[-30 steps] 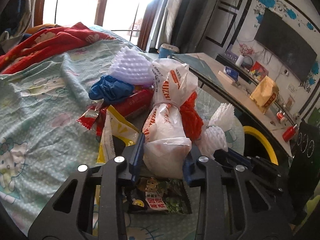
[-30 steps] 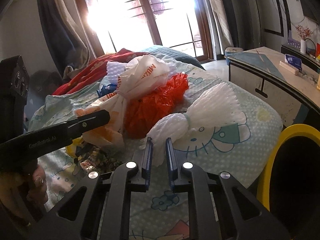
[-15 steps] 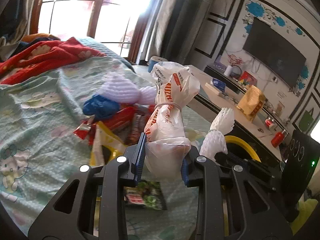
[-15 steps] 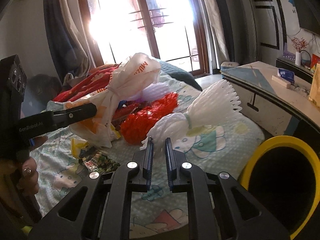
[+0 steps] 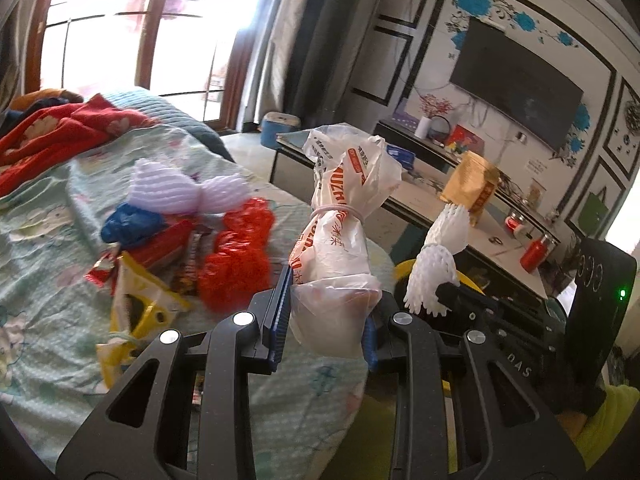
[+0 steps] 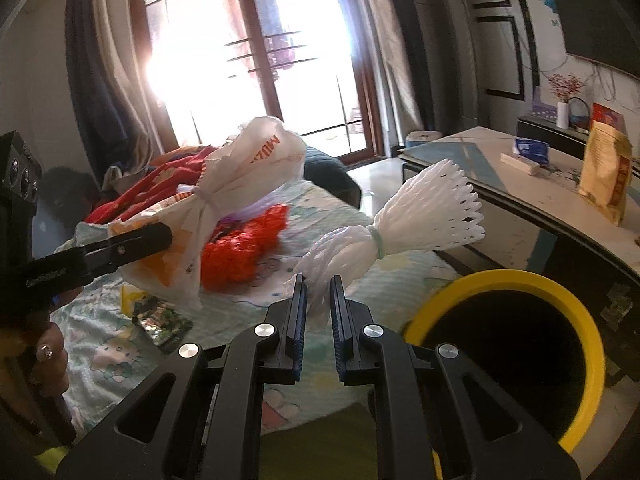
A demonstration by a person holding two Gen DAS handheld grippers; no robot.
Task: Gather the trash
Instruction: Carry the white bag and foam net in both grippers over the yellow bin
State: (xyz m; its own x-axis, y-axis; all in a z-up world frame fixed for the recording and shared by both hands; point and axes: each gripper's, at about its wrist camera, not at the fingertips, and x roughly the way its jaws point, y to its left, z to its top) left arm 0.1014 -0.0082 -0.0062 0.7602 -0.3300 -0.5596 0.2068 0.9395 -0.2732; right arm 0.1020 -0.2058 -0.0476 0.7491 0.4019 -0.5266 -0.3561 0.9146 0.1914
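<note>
Left gripper (image 5: 324, 320): blue-padded jaws clamped on the lower bulge of a white plastic shopping bag with orange print, tied at its waist by a rubber band (image 5: 340, 240); bag stands up out of the grip, clear of the bed.
Right gripper (image 6: 318, 312): jaws nearly together, pinching the narrow tail of a white foam fruit net bound with a pale band (image 6: 404, 220); flared end points away toward the low table.
Bin: round black trash bin with a yellow rim (image 6: 576, 292) sits beside the bed edge, to the right of and below the right gripper; neither item is over its mouth yet, as I judge.
Left on bed: red mesh net (image 5: 236, 264), lilac foam net (image 5: 168, 192), blue plastic bag (image 5: 132, 224), yellow wrapper (image 5: 140, 312) and a dark printed snack packet (image 6: 160, 320) lie on the pale green cartoon-print bedsheet (image 5: 40, 288).
Risk, bag: the grip holds soft, slick film only; if the film creeps between the pads, the top-heavy bag could tip and drop onto the sheet.
Risk, net: only a thin wisp of foam is pinched; a swing toward the bin might tear it or pull it free.
Risk, crowding: both grippers are close together; converging on one bin mouth could knock the loads or catch the rim.
Risk, release: the wide flare may hang on the rim if let go off-centre.
</note>
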